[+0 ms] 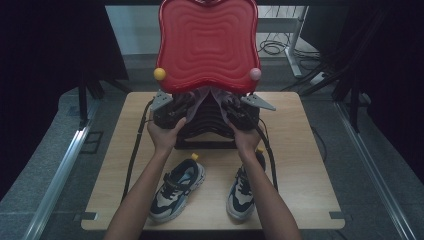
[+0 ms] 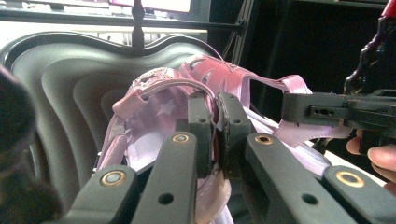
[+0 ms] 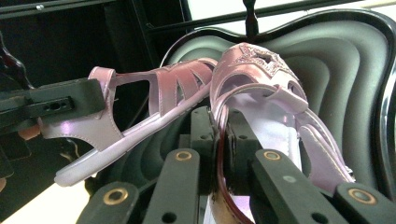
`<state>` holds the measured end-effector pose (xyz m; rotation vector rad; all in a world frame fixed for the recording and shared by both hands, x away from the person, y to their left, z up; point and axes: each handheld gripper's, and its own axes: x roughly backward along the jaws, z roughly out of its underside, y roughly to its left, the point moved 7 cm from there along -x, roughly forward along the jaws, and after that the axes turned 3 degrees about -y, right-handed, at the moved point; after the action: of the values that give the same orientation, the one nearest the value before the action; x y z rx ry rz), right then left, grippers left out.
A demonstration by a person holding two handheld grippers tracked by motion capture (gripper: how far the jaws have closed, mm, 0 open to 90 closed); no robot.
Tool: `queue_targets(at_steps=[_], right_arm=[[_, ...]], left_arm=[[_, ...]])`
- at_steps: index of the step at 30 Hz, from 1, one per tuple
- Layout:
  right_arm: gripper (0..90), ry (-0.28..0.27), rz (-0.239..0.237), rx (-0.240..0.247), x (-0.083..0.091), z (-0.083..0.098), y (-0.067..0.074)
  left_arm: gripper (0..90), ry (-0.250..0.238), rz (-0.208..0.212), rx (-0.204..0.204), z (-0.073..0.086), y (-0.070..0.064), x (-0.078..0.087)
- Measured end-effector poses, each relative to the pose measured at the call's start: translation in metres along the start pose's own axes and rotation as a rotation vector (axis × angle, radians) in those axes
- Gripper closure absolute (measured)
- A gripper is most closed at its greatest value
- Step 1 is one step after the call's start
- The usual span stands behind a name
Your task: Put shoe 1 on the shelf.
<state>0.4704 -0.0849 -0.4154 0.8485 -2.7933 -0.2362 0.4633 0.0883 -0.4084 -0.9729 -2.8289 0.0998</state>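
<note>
Two pink sandals are held over the black lower shelf point(image 1: 207, 127) of a small rack, under its red top tray point(image 1: 207, 42). My left gripper point(image 1: 172, 111) point(image 2: 215, 100) is shut on the side strap of one pink sandal point(image 2: 154, 93), whose toe points at the shelf's back. My right gripper point(image 1: 239, 112) point(image 3: 219, 116) is shut on the edge of the other pink sandal point(image 3: 261, 70), the one with a glittery star on its toe. In each gripper view the other gripper point(image 2: 327, 109) point(image 3: 60, 102) pinches its own sandal point(image 2: 243, 77) point(image 3: 159, 86) by the heel strap. The sandals sit side by side, toes close together.
The rack stands at the far middle of a wooden table point(image 1: 300, 150). Two dark and white sneakers point(image 1: 177, 187) point(image 1: 245, 187) lie near the front edge, between the person's forearms. A yellow knob point(image 1: 159, 73) and a pink knob point(image 1: 255, 74) mark the red tray's front corners.
</note>
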Motion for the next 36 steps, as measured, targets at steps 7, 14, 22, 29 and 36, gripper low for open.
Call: queue_targets(at_steps=[7,14,22,29,36], right_arm=[[83.3,0.024,0.022,0.043,-0.006,0.006,-0.003],[81.9,0.086,0.056,0.095,-0.004,0.018,-0.005],[80.8,0.156,0.044,0.104,-0.003,0.034,-0.006],[85.4,0.188,0.049,0.124,-0.005,0.04,-0.007],[86.4,0.206,0.067,0.207,-0.007,0.04,-0.003]], left_arm=[[84.8,0.015,-0.009,-0.059,0.012,0.0,-0.005],[83.4,0.085,-0.018,-0.119,0.032,-0.008,-0.007],[78.4,0.12,-0.003,-0.105,0.046,-0.005,-0.005],[76.2,0.129,0.008,-0.097,0.048,-0.004,-0.004],[76.5,0.133,0.009,-0.1,0.049,-0.004,-0.004]])
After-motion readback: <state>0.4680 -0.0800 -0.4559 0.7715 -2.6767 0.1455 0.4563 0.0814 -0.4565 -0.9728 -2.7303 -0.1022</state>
